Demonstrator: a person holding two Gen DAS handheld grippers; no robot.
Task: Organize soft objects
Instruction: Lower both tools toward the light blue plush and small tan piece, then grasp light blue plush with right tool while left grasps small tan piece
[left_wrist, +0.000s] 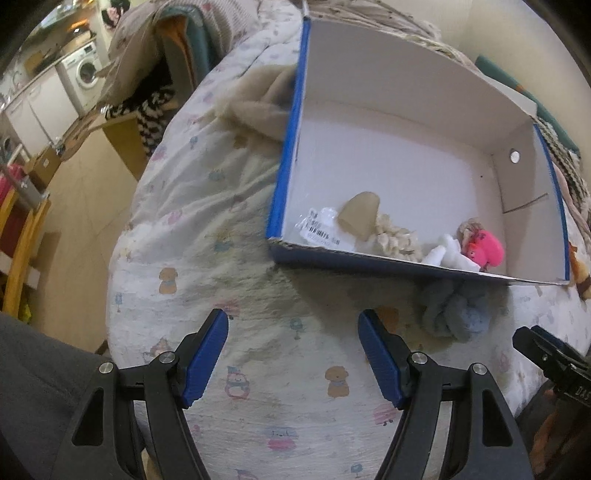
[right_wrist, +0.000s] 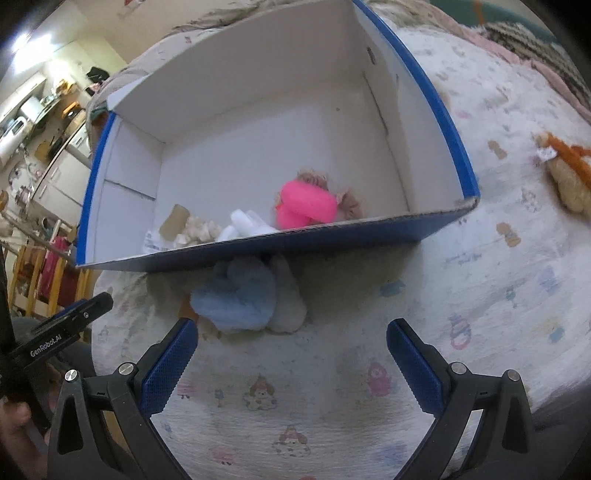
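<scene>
Patterned quilt (right_wrist: 480, 277) under blue box (right_wrist: 436, 110); blue sock (right_wrist: 236, 299) beside it; left tongs (left_wrist: 293, 332), right tongs (right_wrist: 291, 343) wide, empty.

We count one open cardboard box with blue outer walls and a white inside (right_wrist: 436, 107). Inside it we find five soft items, though they are bunched together and the count may be off: one bright pink plush piece (right_wrist: 306, 205), one frilly tan fabric piece (right_wrist: 349, 201), one white folded fabric piece (right_wrist: 245, 223), one cream ruffled scrunchie (left_wrist: 395, 238), and one beige translucent cap-shaped piece (left_wrist: 360, 216). One clear plastic packet with a barcode label (left_wrist: 319, 229) lies there too. Outside the box we count one light blue fluffy plush (right_wrist: 236, 299), one white fluffy plush (right_wrist: 290, 299), one tan plush toy with orange trim (right_wrist: 569, 173) and one beige fleece cloth (left_wrist: 258, 107).
</scene>
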